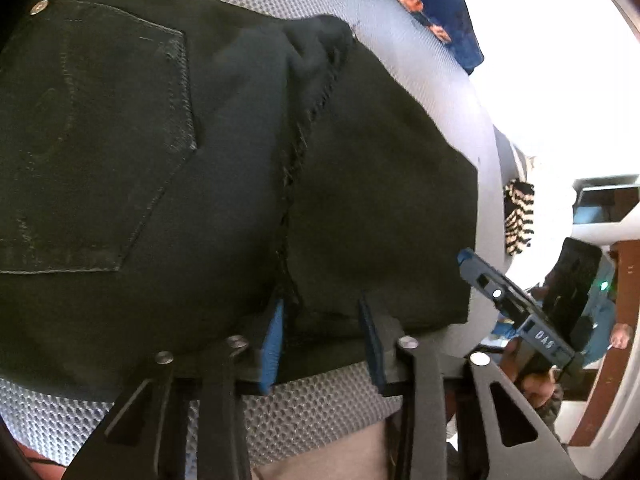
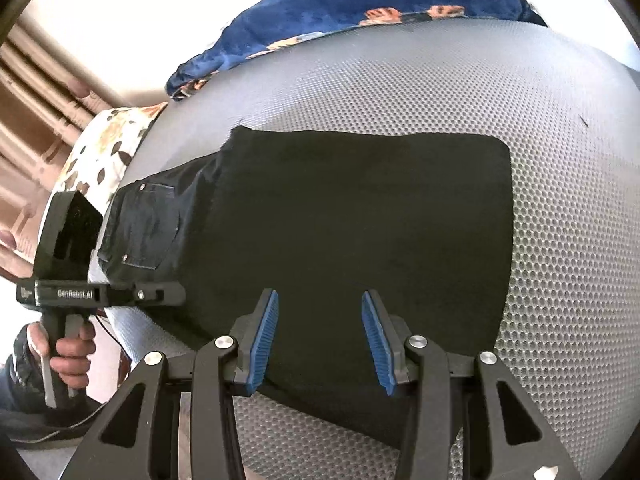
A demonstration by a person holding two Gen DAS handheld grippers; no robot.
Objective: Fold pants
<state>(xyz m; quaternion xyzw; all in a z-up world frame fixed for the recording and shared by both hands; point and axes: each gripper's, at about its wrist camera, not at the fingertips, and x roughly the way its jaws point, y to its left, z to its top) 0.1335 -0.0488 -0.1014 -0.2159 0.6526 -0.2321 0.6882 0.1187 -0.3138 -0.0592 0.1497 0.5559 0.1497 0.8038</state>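
Note:
Black pants (image 1: 200, 168) lie folded on a grey mesh mattress (image 1: 60, 412), back pocket (image 1: 92, 140) up on the left. My left gripper (image 1: 322, 312) is open, its blue pads (image 1: 274, 340) at the pants' near edge, beside the frayed seam. In the right wrist view the pants (image 2: 340, 216) form a flat dark rectangle on the mattress (image 2: 568, 240). My right gripper (image 2: 320, 320) is open and empty just above the near edge. The right gripper (image 1: 516, 304) shows at the right in the left wrist view; the left gripper (image 2: 160, 292) shows at the left in the right wrist view.
A blue patterned blanket (image 2: 340, 4) lies at the mattress's far end. A floral pillow (image 2: 108, 148) sits at the far left. A striped cloth (image 1: 518, 216) hangs beyond the right edge. The mattress edge is close below both grippers.

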